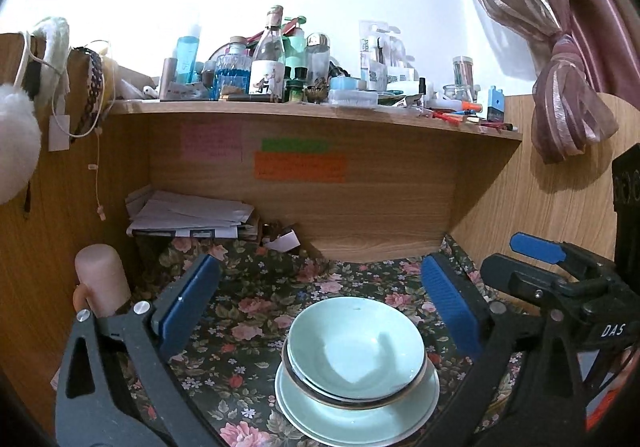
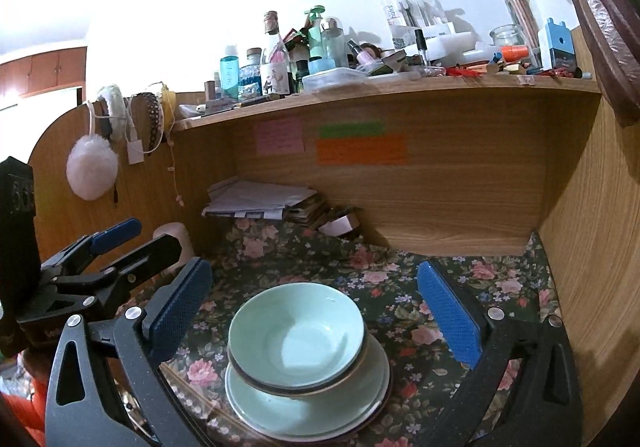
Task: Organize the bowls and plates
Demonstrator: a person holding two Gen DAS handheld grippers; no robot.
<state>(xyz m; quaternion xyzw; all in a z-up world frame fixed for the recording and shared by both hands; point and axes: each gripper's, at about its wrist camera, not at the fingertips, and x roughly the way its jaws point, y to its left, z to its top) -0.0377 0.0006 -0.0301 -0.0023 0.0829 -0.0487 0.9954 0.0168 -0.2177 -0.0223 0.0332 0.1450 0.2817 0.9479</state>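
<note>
A pale green bowl [image 1: 356,347] with a gold rim sits nested on another bowl, on top of stacked pale green plates [image 1: 360,411], on the floral tablecloth. The stack also shows in the right wrist view, bowl [image 2: 296,335] over plates [image 2: 308,403]. My left gripper [image 1: 320,303] is open and empty, its blue pads either side of the stack and a little above it. My right gripper [image 2: 316,307] is open and empty, also hovering over the stack. The right gripper shows at the right edge of the left wrist view [image 1: 560,279].
The stack sits in a wooden desk alcove [image 1: 384,215] with side walls close by. A pink cylinder [image 1: 102,279] stands at the left. A paper pile [image 1: 192,215] lies at the back left. A cluttered shelf [image 1: 312,109] of bottles runs overhead. A curtain [image 1: 560,59] hangs at the right.
</note>
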